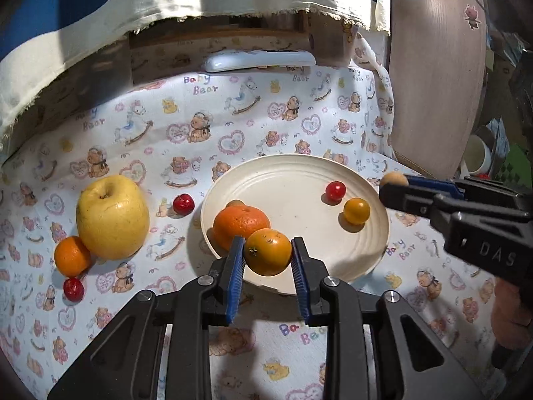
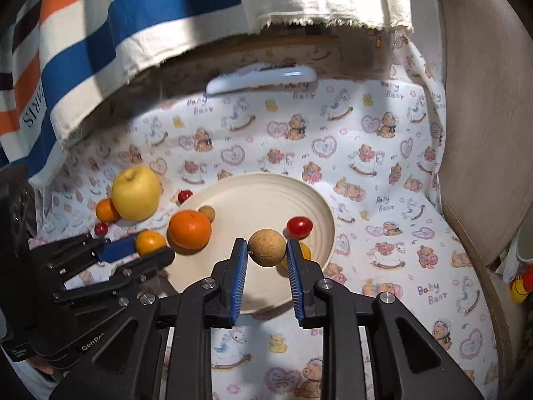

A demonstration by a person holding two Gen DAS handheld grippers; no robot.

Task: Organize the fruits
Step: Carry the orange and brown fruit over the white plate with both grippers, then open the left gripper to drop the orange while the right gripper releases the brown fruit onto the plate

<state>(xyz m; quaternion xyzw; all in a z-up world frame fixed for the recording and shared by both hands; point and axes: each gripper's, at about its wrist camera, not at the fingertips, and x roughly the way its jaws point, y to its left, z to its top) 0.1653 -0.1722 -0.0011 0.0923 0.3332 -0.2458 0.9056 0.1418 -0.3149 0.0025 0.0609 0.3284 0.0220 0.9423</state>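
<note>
The small orange (image 1: 268, 252) is clamped between the blue pads of the left gripper (image 1: 268, 254), hanging over the near rim of the cream plate (image 1: 299, 180). The tan, rough-skinned round fruit (image 2: 267, 248) — a longan, by the look of it — is pinched in the right gripper (image 2: 266, 250), also above the plate. Both sets of jaws are narrow, each holding its fruit only at its widest part.

On the plate already lie a large orange (image 1: 240, 225), a red cherry tomato (image 1: 335, 191) and a yellow cherry tomato (image 1: 356, 211). Left of it on the printed cloth sit a yellow apple (image 1: 111, 216), another small orange (image 1: 71, 256) and two red ones (image 1: 183, 203).

The risk, as I judge it: round fruit released near the rim could roll off the shallow plate — or knock the tomatoes loose. The two grippers also work close together and could collide over the plate.
</note>
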